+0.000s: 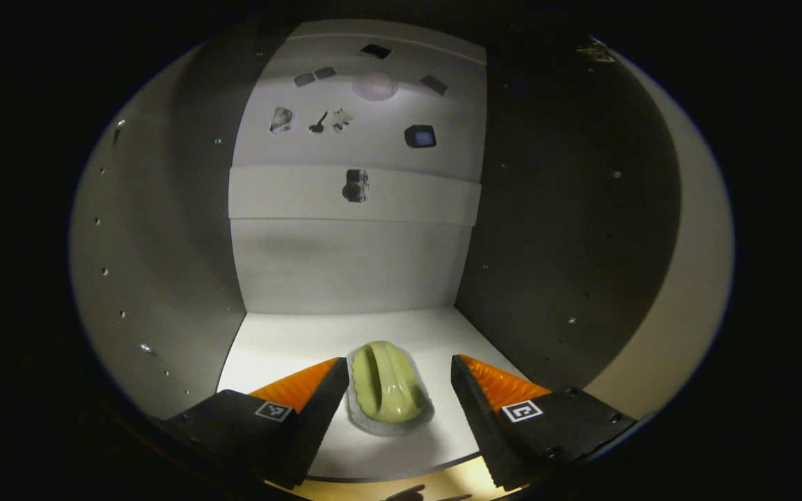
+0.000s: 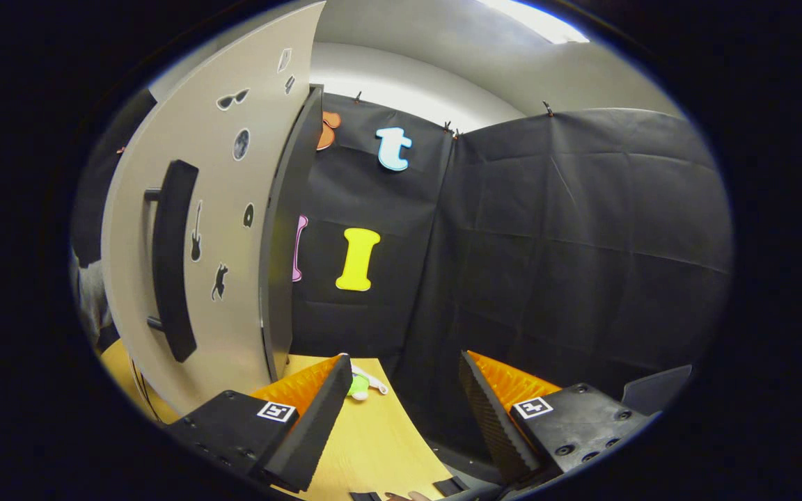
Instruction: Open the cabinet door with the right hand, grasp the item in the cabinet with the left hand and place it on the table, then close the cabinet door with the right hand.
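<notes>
**Scrubbing brush framed between spread fingers inside cabinet**

A yellow-green scrubbing brush (image 1: 386, 387) is seen lying on the white cabinet shelf (image 1: 282, 344), between the spread fingers of the left gripper (image 1: 396, 383), untouched. The right gripper (image 2: 401, 390) is held spread and empty; at its 10 o'clock the cabinet door (image 2: 234, 229) with black handle (image 2: 170, 259) stands open above the wooden table (image 2: 373, 438).

The item (image 1: 387, 386) is a small yellow-green brush with a rounded grip on top and a pale, bumpy base. It lies flat on the white cabinet shelf (image 1: 436, 334), close to the front edge. The cabinet door (image 2: 234, 229) is pale with little black stickers and a long black handle (image 2: 171, 261). It stands open.
</notes>
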Action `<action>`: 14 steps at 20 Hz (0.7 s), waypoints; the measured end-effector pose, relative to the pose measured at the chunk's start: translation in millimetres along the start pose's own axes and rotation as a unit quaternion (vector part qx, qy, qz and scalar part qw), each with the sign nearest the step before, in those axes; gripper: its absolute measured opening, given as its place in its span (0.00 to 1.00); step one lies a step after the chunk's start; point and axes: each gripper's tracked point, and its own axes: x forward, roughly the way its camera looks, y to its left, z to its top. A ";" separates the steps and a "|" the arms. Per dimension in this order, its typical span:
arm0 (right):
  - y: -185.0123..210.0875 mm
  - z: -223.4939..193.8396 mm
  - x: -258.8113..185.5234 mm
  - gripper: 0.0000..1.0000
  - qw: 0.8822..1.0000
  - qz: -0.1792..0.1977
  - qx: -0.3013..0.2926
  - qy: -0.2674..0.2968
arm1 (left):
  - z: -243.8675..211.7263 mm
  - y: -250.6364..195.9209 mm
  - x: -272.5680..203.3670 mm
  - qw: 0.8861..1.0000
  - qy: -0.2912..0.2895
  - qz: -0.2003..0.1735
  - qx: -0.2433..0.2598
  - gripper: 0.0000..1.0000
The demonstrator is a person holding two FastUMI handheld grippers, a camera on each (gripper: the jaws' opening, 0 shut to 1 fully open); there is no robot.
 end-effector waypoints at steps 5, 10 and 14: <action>8.7 -12.1 25.3 0.98 0.999 0.025 0.032 0.019 | -8.6 9.2 22.3 0.998 0.051 0.022 -0.028 0.91; 17.1 -17.9 26.9 0.98 0.999 0.034 0.021 0.020 | -14.4 14.8 35.6 0.995 0.080 0.039 0.039 0.63; 21.9 -21.9 19.1 0.97 0.999 0.044 0.017 0.026 | -17.3 21.3 43.5 0.994 0.081 0.060 0.029 0.38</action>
